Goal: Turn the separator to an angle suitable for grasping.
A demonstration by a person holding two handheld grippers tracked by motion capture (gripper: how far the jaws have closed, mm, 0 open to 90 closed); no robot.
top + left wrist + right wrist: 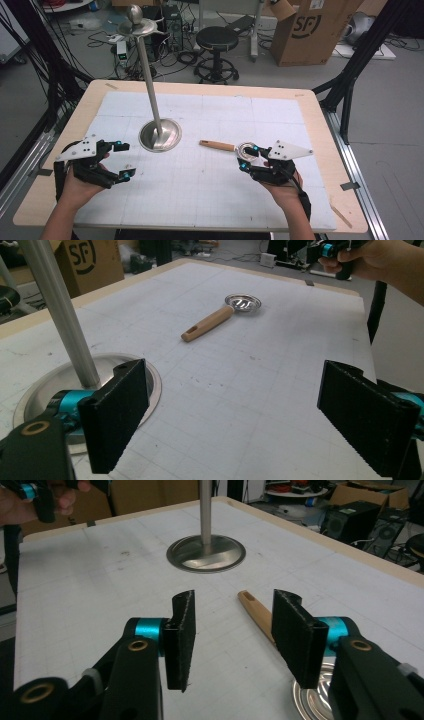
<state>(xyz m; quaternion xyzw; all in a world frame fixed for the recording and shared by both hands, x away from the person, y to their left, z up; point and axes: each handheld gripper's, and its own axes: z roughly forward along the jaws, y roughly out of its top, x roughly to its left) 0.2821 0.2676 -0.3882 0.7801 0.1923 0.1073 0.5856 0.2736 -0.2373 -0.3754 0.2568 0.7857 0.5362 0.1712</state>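
Right of centre in the high view, the right gripper [245, 158] is hovering over the strainer [247, 149], its jaws standing partly open with nothing between them; the wooden handle [217, 145] is pointing left toward the stand [160, 135], probably laid flat for an easy pinch. At lower left, the left gripper [124, 160] is waiting wide open and empty, well apart from the strainer, seemingly keeping clear.

Ahead of my left gripper [235, 410] fingers lies bare mat up to the strainer [220, 315]; the stand's pole [60, 315] blocks their left side.
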